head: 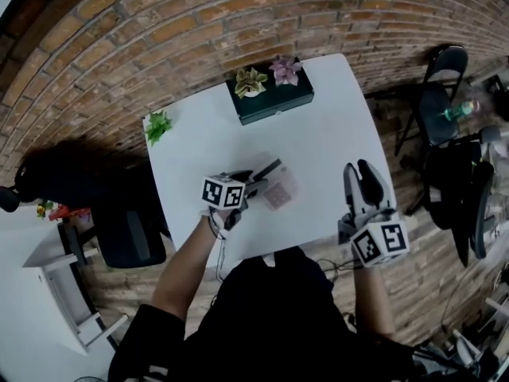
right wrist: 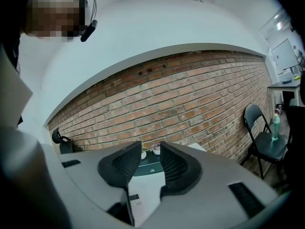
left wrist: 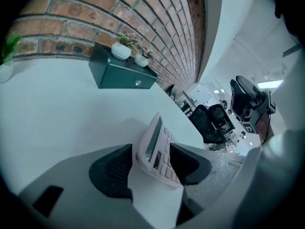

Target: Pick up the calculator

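A small pinkish-white calculator (head: 280, 191) lies near the middle of the white table (head: 334, 126). My left gripper (head: 266, 180) reaches down over it from the near side. In the left gripper view the calculator (left wrist: 159, 149) sits slanted between the two dark pads (left wrist: 112, 168) of that gripper (left wrist: 151, 152), with a thin gap on the left side, so the jaws stand open around it. My right gripper (head: 357, 167) hovers open near the table's right edge, apart from the calculator. Nothing is between the right gripper's (right wrist: 151, 149) pads.
A dark green box (head: 270, 94) with two small potted plants stands at the table's far edge by the brick wall. A little green plant (head: 157, 124) sits at the far left corner. A black folding chair (head: 441, 86) is at the right, a dark chair (head: 127, 229) at the left.
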